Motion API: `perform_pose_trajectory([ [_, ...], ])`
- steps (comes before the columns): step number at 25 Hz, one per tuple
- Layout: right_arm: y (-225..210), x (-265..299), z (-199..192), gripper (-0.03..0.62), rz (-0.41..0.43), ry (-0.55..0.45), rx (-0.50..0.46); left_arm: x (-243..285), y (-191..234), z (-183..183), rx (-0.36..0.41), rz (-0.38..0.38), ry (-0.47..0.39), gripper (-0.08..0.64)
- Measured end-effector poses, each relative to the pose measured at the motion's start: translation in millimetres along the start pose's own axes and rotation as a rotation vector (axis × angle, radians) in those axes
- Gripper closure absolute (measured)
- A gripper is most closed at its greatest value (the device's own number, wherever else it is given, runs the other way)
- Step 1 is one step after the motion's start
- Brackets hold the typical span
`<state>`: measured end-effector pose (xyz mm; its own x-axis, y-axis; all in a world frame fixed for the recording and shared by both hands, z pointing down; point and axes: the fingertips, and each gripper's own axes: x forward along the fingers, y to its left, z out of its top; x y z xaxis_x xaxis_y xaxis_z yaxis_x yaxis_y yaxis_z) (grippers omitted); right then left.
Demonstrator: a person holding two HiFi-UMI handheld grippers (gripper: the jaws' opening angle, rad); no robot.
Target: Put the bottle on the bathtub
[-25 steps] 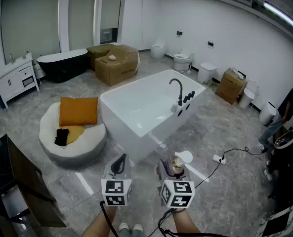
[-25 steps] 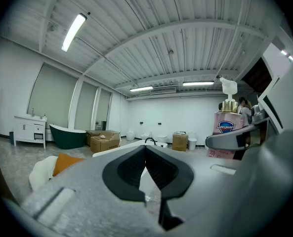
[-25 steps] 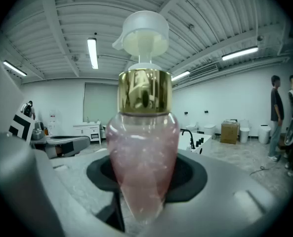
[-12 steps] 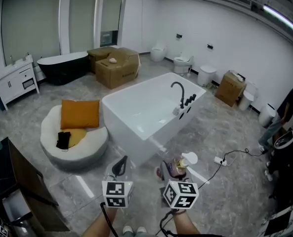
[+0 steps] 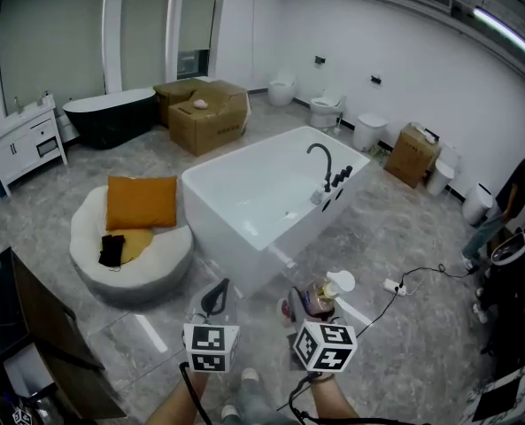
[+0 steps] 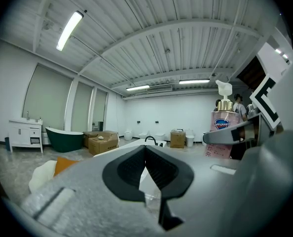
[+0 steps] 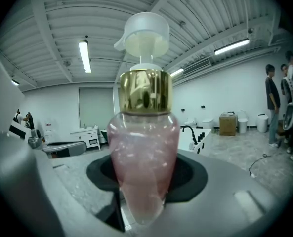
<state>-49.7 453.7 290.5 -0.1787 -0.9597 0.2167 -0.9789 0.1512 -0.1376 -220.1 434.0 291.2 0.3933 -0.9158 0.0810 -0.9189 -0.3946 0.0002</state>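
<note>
Entry: pink pump bottle [image 5: 320, 296], held in my right tool, short of the white bathtub [image 5: 244, 230].

Left to right: orange cushion [image 5: 141, 200] on a round white seat [image 5: 147, 259]. My left tool [image 5: 216, 296] has its jaws pressed together on nothing. The bathtub stands ahead on the grey floor. My right tool [image 5: 308, 303] pinches the bottle's clear body and holds it upright over the floor, near the tub's front corner. A person [image 5: 510, 204] stands at far right.
</note>
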Motion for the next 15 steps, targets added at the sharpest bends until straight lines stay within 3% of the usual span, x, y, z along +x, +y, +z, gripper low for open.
perform_pose_trajectory([
  [8, -21.9, 40.8, 10.7, 0.377, -0.011, -0.010, 0.017, 39.2, 16.4, 1.2, 0.017, 0.018, 0.007, 0.565],
  [15, -54.7, 88.5, 24.3, 0.377, -0.018, -0.003, 0.017, 100.0, 16.2, 0.2, -0.017, 0.010, 0.020, 0.565],
])
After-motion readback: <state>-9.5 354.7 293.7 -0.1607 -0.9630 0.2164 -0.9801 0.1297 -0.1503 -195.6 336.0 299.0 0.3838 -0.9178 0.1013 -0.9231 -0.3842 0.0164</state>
